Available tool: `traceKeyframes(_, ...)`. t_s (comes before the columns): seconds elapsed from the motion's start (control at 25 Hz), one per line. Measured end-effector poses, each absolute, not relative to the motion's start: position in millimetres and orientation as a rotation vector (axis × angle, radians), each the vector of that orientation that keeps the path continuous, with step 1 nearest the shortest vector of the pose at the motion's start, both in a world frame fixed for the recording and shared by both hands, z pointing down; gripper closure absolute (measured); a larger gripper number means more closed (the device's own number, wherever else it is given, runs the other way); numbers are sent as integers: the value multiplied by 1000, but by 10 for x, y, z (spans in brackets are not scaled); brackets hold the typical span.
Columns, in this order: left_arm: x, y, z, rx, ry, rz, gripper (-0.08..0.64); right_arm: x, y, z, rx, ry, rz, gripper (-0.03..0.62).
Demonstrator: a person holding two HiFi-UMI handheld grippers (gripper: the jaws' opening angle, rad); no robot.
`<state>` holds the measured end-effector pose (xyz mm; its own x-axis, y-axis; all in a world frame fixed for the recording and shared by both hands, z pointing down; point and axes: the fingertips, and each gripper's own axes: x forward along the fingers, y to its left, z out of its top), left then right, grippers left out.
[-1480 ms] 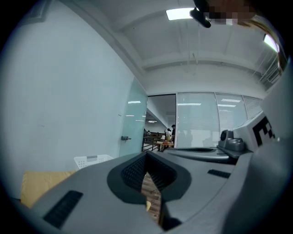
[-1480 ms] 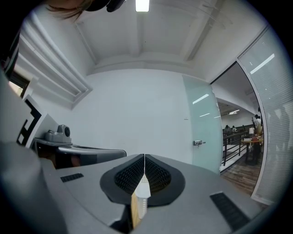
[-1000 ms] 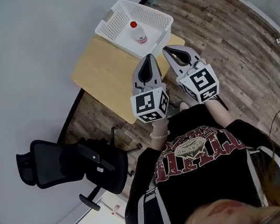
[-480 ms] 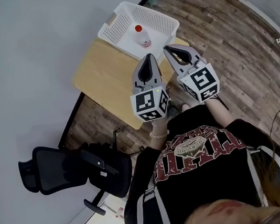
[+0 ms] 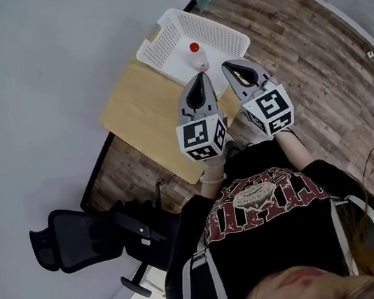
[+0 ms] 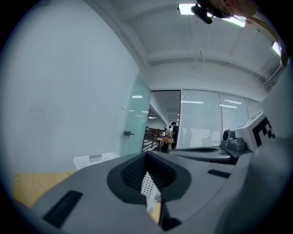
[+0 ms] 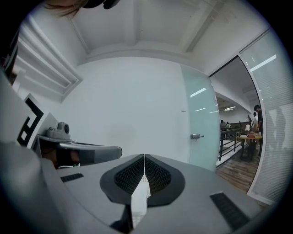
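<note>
Hovering side by side over the table (image 5: pixel 139 110), left gripper (image 5: pixel 198 81) and right gripper (image 5: pixel 230 68) both show jaws pressed together, nothing between them. Small red-capped bottle (image 5: pixel 197 54) stands upright in the white basket (image 5: pixel 155 41), just beyond. Judged light, smooth, likely slippery; best hold is mid-body, below the cap.

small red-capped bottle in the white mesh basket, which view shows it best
Head view: the small red-capped bottle stands upright in the white mesh basket, in plain sight. The left gripper view shows only the basket's rim, no bottle; the right gripper view shows no bottle either.
</note>
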<state>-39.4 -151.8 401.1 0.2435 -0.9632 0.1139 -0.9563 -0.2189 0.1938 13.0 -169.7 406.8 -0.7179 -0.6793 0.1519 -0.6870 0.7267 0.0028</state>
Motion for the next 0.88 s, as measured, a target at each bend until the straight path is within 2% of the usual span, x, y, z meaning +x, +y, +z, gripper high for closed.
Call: traceKeyframes(0.88, -931, -1916, 4370, 2257, -1784, 7, 512, -369, -2309, 4503, 1116, -2699, 130, 572)
